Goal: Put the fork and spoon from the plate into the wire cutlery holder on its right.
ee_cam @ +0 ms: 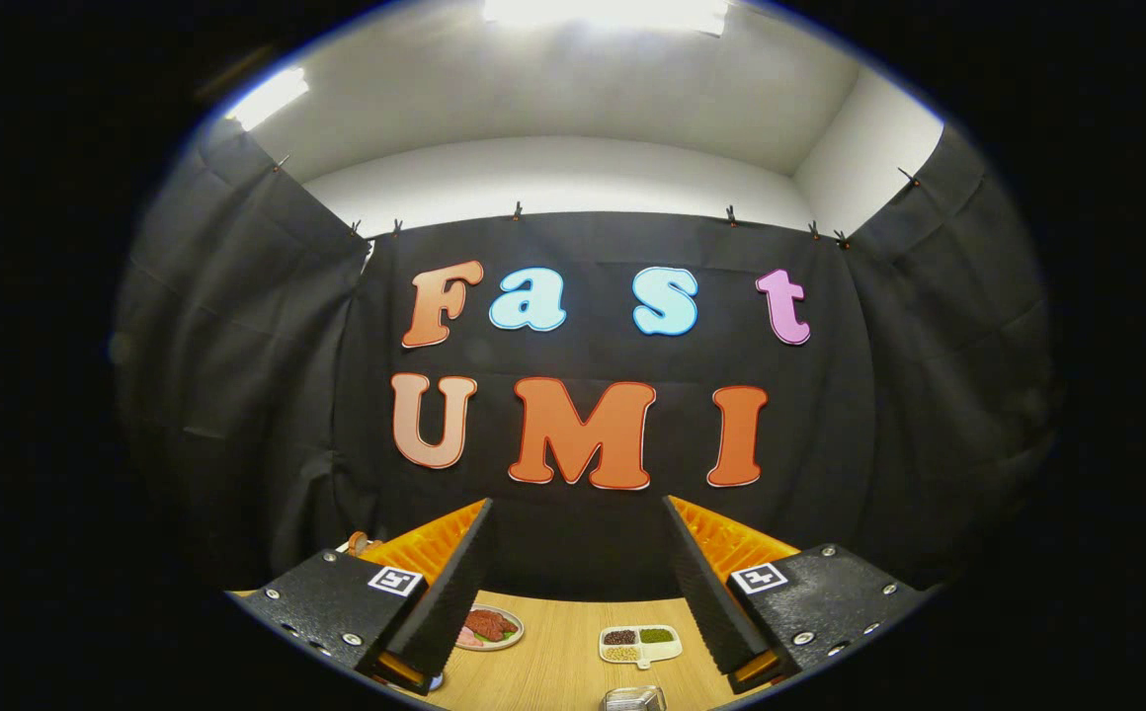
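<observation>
My gripper (pixel 576 538) is held high and level, facing the booth's back wall, with its two black fingers (pixel 450 583) spread wide and nothing between them. Far below, at the near edge of the wooden table (pixel 563 652), a bit of a shiny wire or metal object (pixel 634 699) peeks in between the fingers; it may be the cutlery holder, but too little shows to tell. The fork, the spoon and their plate are hidden from here.
On the table beyond the fingers lie a small plate with red and pink food (pixel 489 627) and a white three-part dish with dark, green and tan fillings (pixel 640 642). Black cloth walls close in the booth on three sides.
</observation>
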`<state>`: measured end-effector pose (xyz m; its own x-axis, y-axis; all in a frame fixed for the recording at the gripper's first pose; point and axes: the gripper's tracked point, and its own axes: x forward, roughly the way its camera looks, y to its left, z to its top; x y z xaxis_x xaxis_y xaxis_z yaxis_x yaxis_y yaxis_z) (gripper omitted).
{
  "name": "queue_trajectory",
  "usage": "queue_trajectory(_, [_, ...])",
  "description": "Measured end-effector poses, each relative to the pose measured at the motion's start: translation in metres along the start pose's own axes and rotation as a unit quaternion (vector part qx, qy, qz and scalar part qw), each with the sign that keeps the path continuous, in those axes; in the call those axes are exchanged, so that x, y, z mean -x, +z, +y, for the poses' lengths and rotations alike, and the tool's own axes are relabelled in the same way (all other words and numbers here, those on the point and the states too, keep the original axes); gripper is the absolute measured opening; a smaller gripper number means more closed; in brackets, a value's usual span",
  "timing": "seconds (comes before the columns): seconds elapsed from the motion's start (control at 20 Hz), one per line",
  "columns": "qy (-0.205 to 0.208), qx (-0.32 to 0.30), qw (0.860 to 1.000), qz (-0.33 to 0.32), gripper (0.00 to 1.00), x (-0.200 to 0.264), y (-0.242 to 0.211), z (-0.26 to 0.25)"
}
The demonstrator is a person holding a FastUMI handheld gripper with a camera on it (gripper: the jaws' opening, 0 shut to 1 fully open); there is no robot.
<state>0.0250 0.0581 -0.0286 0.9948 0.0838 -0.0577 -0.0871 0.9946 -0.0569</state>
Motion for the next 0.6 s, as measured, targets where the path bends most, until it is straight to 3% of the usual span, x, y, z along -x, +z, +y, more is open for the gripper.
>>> queue_trajectory(0.25, [-0.004,-0.013,1.000,0.002,0.98,-0.002,-0.006,0.011])
queue_trajectory(0.6, [0.025,-0.047,0.998,0.041,0.97,0.002,-0.046,0.067])
